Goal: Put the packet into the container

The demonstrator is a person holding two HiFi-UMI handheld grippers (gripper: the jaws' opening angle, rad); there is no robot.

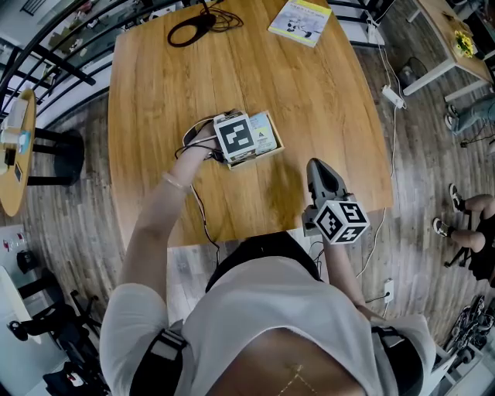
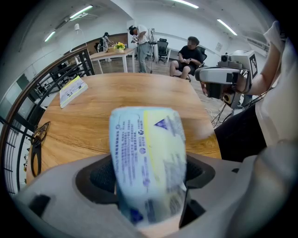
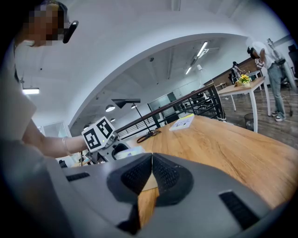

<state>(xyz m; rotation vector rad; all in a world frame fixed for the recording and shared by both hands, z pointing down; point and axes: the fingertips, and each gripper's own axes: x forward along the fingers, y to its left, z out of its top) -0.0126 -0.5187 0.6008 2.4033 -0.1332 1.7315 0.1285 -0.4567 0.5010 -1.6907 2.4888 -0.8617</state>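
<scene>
A light blue and yellow packet [image 2: 148, 158] stands on end between the pads of my left gripper [image 2: 149, 174], blurred in the left gripper view. The jaws stand wide and the pads sit at its sides without clearly pressing on it. From the head view, the left gripper [image 1: 241, 147] points steeply down over a small tan box container [image 1: 261, 158] at mid-table, and the packet [image 1: 264, 133] shows inside it. My right gripper [image 1: 319, 172] hovers near the table's front edge, away from the box. In the right gripper view its pads [image 3: 150, 162] meet with nothing between them.
A booklet [image 1: 300, 19] lies at the table's far right and a black cable loop [image 1: 192, 29] at the far middle. A thin cable [image 1: 203, 216] trails over the near table edge. People sit beyond the table [image 2: 188, 56]. A power strip [image 1: 393, 96] lies on the floor.
</scene>
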